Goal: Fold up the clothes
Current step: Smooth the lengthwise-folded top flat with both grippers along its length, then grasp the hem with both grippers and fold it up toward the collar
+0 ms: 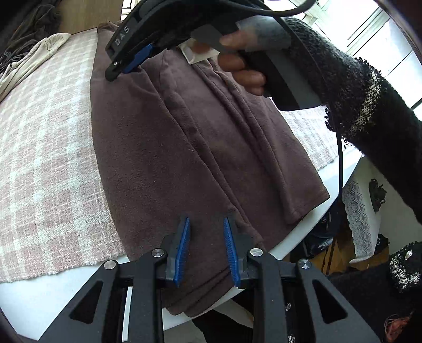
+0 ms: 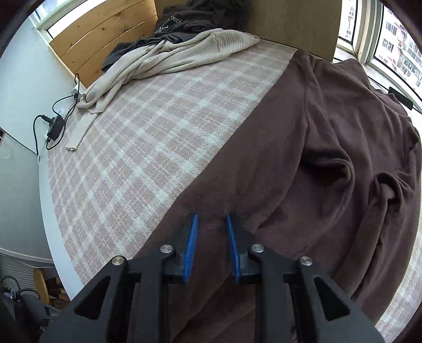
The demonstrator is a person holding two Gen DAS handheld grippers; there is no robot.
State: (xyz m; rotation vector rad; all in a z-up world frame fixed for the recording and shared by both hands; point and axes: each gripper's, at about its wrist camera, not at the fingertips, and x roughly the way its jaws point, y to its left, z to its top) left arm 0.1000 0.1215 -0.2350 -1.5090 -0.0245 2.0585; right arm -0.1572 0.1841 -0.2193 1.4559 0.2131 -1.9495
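Observation:
A brown fleece garment point(image 1: 184, 147) lies partly folded on a pink checked cloth point(image 1: 44, 147) on a white table; it also shows in the right wrist view point(image 2: 329, 163). My left gripper point(image 1: 207, 220) is open, its blue pads just above the garment's near edge, holding nothing. My right gripper point(image 2: 211, 216) is open over the garment's left edge, near the cloth point(image 2: 147, 147). In the left wrist view the right gripper point(image 1: 124, 70) hovers over the garment's far left corner, held by a hand in a black sleeve.
A beige cardigan point(image 2: 168, 58) and dark clothes point(image 2: 190, 23) are piled at the table's far side. A black charger with cables point(image 2: 55, 126) lies at the table's left edge. The white table rim point(image 1: 340, 179) runs at the right, with a cable hanging.

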